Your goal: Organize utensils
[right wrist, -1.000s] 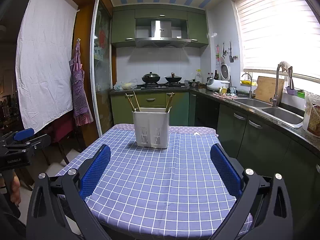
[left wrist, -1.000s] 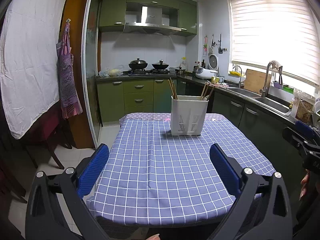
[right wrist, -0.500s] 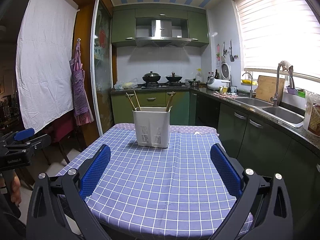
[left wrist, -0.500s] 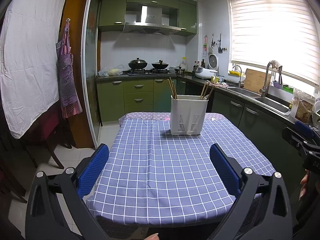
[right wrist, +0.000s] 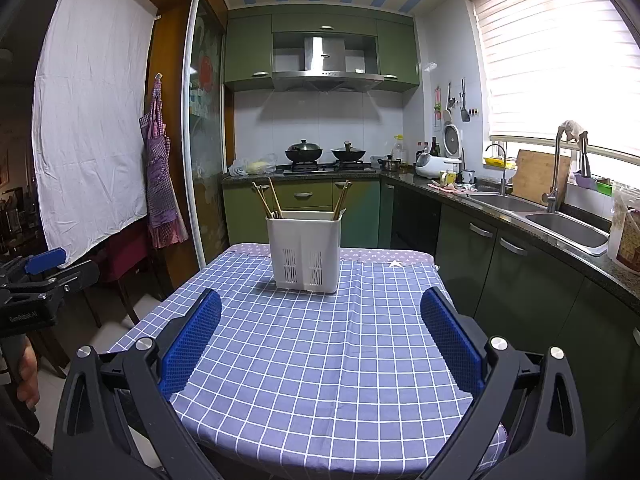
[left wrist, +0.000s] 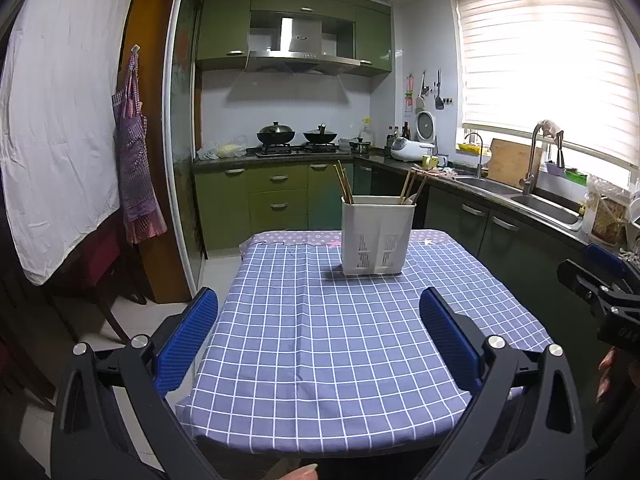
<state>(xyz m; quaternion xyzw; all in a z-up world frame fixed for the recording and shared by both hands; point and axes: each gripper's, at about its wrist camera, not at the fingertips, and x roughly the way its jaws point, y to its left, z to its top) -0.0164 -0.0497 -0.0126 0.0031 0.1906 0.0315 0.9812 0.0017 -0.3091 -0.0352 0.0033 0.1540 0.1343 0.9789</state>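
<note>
**Both claws spread over the desk, holder at far end**

Left claw [left wrist: 318, 330]: blue-padded fingers [left wrist: 188, 340] wide apart, nothing between them, held above the near edge of the desk [left wrist: 320, 360]. Right claw [right wrist: 320, 332]: same posture, pads spread, empty, also over the near half of the checked blue cloth [right wrist: 320, 360].

White utensil holder [left wrist: 377, 235] stands upright toward the far end of the desk, well apart from both claws. Slotted front, divided inside. Wooden chopsticks [left wrist: 344, 186] lean out of its left side; a second bunch [left wrist: 412, 190] leans out of the right side. From the right wrist view the same holder [right wrist: 305, 251] sits slightly left of centre, chopsticks [right wrist: 268, 200] showing at both ends.

The left claw's frame appears at the left edge of the right view, the right claw's at the right edge of the left view.

Behind: green cabinets, two woks [right wrist: 304, 151] on the hob, sink [right wrist: 568, 226] along the right wall.
</note>
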